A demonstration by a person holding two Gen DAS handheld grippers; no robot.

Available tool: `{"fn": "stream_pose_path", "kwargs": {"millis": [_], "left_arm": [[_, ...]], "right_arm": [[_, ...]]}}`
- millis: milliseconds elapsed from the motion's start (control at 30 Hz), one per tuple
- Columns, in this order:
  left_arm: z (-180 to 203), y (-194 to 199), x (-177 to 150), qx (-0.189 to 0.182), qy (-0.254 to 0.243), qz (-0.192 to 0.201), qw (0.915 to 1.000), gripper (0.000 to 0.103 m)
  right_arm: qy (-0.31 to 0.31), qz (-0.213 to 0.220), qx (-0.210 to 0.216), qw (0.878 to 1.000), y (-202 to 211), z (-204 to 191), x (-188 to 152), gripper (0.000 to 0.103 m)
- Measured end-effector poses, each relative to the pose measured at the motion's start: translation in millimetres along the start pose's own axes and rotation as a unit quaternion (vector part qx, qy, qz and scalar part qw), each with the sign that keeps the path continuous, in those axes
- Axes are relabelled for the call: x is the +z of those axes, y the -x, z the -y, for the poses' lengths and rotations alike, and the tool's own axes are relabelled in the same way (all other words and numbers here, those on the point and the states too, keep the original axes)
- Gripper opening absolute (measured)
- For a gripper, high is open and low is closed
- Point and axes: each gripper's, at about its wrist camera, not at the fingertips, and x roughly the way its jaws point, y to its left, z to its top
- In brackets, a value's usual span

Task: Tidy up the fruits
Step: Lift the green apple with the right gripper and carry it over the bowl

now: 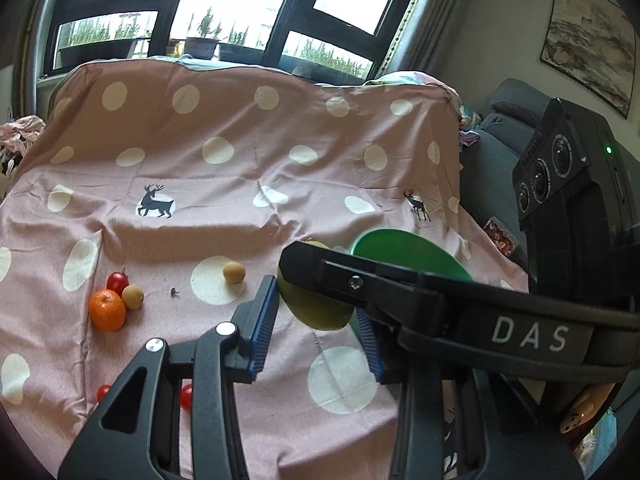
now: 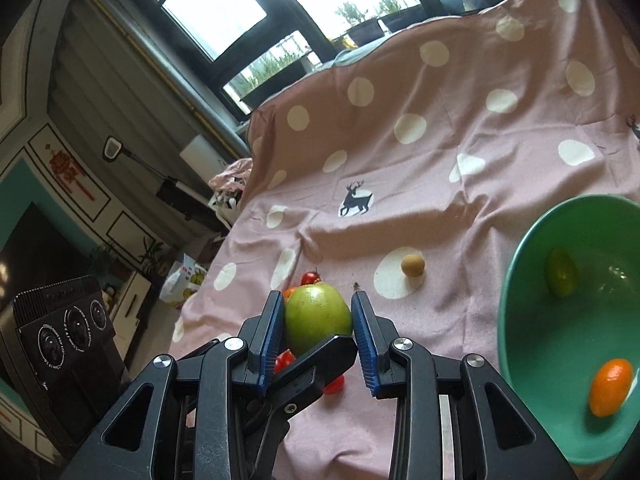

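Left wrist view: left gripper clenched on a green mango, blue pads pressing both sides, fruit raised clear of the pink polka-dot cloth. Right gripper's black finger lying across the mango from 3 o'clock. Green bowl just behind, at 1 o'clock of the mango. At 9 o'clock on the cloth, a mandarin, a cherry tomato and a longan touching in a cluster; a second longan alone at 10 o'clock. Two more cherry tomatoes at 7 o'clock.

Right wrist view: right gripper likewise grasping the same mango, pads tight on it. Bowl at 3 o'clock, holding a small green fruit and a small orange one.
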Motion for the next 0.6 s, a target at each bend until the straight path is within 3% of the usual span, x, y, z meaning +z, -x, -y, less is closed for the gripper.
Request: {"fn": "stream_pose_path", "kwargs": {"millis": [233, 600], "left_arm": [[38.9, -19.0, 9.1, -0.024, -0.031, 0.0, 0.9993, 0.037], [86.5, -55.9, 10.7, -0.057, -0.06, -0.027, 0.9962, 0.038]], "right_arm": [[-0.032, 0.045, -0.007, 0.998, 38.7, 30.8, 5.6, 0.036], [-0.078, 0.074, -0.039, 0.993, 75.9, 79.7, 5.3, 0.036]]}}
